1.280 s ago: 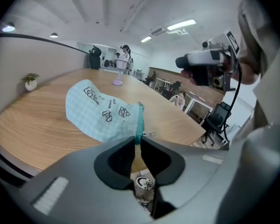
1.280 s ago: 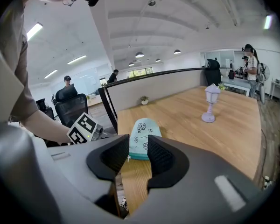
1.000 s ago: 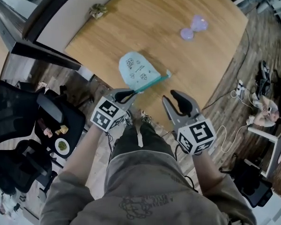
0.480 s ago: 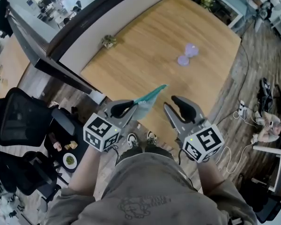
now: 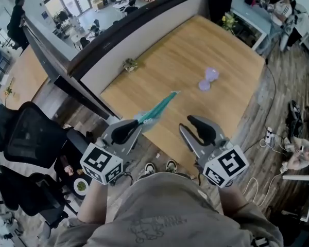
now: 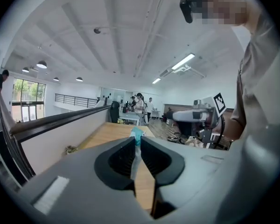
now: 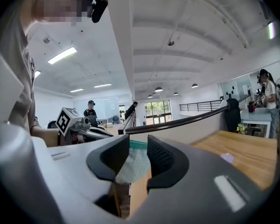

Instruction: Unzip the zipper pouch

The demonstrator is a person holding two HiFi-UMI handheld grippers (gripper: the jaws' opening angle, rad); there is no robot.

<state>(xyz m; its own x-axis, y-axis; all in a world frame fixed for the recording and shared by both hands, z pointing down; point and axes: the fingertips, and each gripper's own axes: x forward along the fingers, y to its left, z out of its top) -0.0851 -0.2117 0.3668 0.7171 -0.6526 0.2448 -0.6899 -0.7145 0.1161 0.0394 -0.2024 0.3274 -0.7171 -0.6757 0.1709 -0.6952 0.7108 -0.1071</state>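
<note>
Teal-trimmed fabric, the zipper pouch (image 5: 157, 109) juts out in the air over the near edge of the wooden table (image 5: 185, 45), one end pinched in the left gripper (image 5: 137, 122). The right gripper (image 5: 186, 124) stands spread just beside it, holding nothing, so unzipping looks not yet begun. The slider is too small to find. Two purple objects (image 5: 208, 79) and a small greenish clump (image 5: 129, 64) lie well apart on the table, and nothing blocks the way.

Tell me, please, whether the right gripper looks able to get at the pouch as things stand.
Probably yes: the left gripper holds the pouch in the air by one end, and the open, empty right gripper sits beside it with nothing between them.
</note>
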